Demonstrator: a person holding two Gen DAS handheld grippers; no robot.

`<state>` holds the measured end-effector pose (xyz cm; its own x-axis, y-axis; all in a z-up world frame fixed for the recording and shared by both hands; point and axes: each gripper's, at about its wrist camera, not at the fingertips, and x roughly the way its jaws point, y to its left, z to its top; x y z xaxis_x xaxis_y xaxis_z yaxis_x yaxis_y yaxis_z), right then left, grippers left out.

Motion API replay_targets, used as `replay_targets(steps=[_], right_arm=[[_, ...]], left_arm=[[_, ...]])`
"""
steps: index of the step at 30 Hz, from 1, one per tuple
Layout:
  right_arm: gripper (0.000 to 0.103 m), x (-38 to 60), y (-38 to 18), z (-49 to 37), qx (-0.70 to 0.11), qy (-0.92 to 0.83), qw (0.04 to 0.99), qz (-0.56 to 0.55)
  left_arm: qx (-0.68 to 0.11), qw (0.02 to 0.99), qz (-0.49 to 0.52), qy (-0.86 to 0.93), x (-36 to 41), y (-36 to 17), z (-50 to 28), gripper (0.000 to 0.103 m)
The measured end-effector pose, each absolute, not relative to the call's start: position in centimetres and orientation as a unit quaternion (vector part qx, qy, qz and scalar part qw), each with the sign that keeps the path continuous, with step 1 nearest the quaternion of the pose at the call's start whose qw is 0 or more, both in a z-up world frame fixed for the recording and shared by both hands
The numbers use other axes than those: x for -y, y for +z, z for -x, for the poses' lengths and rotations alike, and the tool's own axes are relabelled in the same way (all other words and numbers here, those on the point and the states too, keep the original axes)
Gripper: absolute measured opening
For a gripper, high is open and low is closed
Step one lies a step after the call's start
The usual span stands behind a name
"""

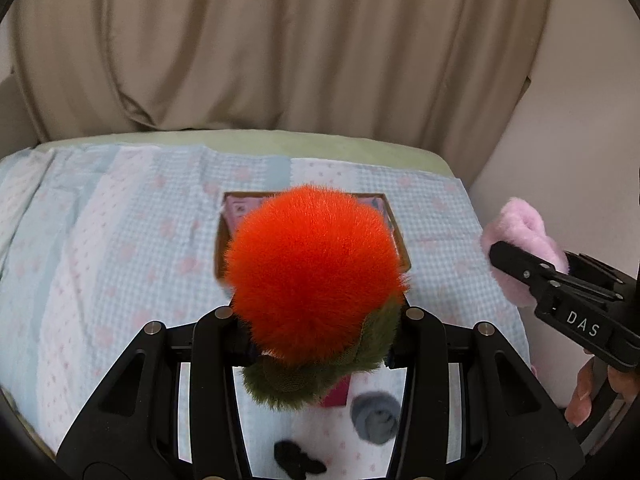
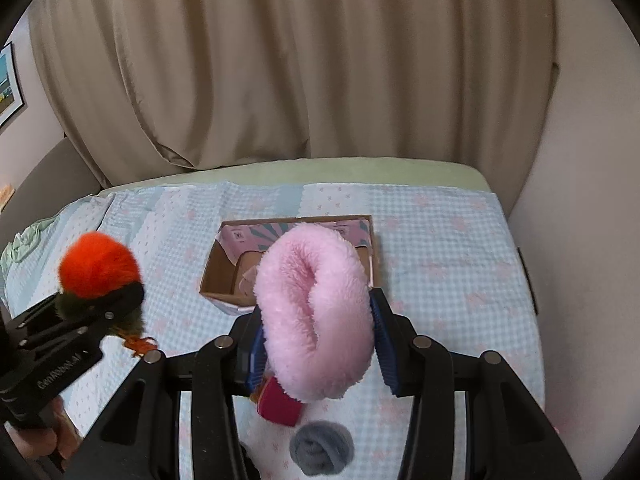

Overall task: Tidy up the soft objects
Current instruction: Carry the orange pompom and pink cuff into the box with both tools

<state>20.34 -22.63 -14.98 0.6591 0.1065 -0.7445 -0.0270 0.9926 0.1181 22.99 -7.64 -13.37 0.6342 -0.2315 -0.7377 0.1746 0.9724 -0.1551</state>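
The left gripper point(image 1: 316, 320) is squeezed tight on a fluffy orange and green toy point(image 1: 314, 276), and holds it up in the air above the bed. The toy has a big orange ball of fur on top and green fur under it. It is so big in the left wrist view that it hides most of the cardboard box point(image 1: 219, 248) behind it. The right gripper point(image 2: 316, 344) is squeezed on a fluffy pink ring point(image 2: 314, 312), with one blue pad point(image 2: 385, 340) pressed on each side of it. The pink ring is also up in the air, and it hides part of the cardboard box point(image 2: 218, 276) in the right wrist view. The box sits open near the middle of the bed, on a light blue checked blanket point(image 2: 440, 248) with small pink shapes on it. Below the pink ring, on the blanket, lies a small dark pink block point(image 2: 280, 404). Just beside it, closer to the camera, lies a rolled-up gray sock point(image 2: 322, 448). In the left wrist view a small black soft thing point(image 1: 298, 458) lies near the gray sock point(image 1: 376, 418). What it is cannot be told. A tan curtain point(image 2: 320, 60) hangs behind the bed. A framed picture point(image 2: 10, 84) hangs on the wall at the left.
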Motion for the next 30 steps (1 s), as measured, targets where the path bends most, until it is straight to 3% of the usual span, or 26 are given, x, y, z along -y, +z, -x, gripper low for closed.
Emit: replay_targets(steps=[9, 19, 25, 29, 30], right_arm=[[0.042, 22.7, -18.7, -30.7, -0.466, 0.032, 0.882, -0.068], [0.042, 23.2, -27.7, -40.2, -0.541, 0.016, 0.837, -0.078], [0.042, 23.9, -33.4, -42.8, -0.586, 0.014, 0.805, -0.097], [0.042, 24.0, -35.2, -43.7, -0.594, 0.018, 0.798, -0.098], [0.042, 23.9, -35.4, -43.9, -0.594, 0.019, 0.798, -0.1]], left_arm=[[-0.47, 0.871, 0.016, -0.141, 10.1, -19.1, -33.3, 0.039], [-0.568, 0.808, -0.008, -0.158, 12.0, -30.9, -43.0, 0.039], [-0.598, 0.784, -0.028, -0.162, 12.5, -35.9, -44.6, 0.039], [-0.595, 0.783, -0.04, -0.175, 12.9, -36.5, -44.6, 0.039], [-0.59, 0.787, -0.044, -0.176, 13.1, -36.4, -44.7, 0.047]])
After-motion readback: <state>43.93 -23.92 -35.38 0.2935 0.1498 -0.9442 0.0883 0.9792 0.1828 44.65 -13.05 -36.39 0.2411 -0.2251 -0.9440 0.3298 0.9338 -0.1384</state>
